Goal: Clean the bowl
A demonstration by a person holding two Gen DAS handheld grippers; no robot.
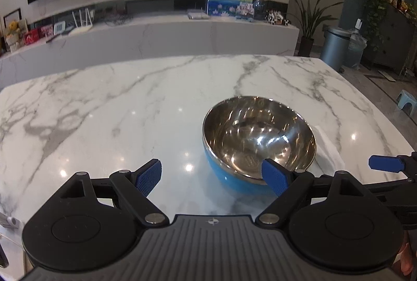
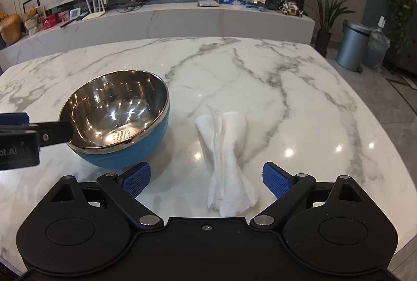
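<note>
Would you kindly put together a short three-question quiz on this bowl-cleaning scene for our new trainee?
1. True or false: the bowl sits level on the marble table.
2. Which gripper has the white cloth lying between its open fingers? A) left gripper B) right gripper
3. Fill in: the bowl is steel inside and ____ outside.

Key
1. False: it is tilted, its open side turned toward the cameras, with a finger of the left gripper at its rim.
2. B. The cloth lies bunched on the table to the right of the bowl, not yet gripped.
3. Blue.
</note>
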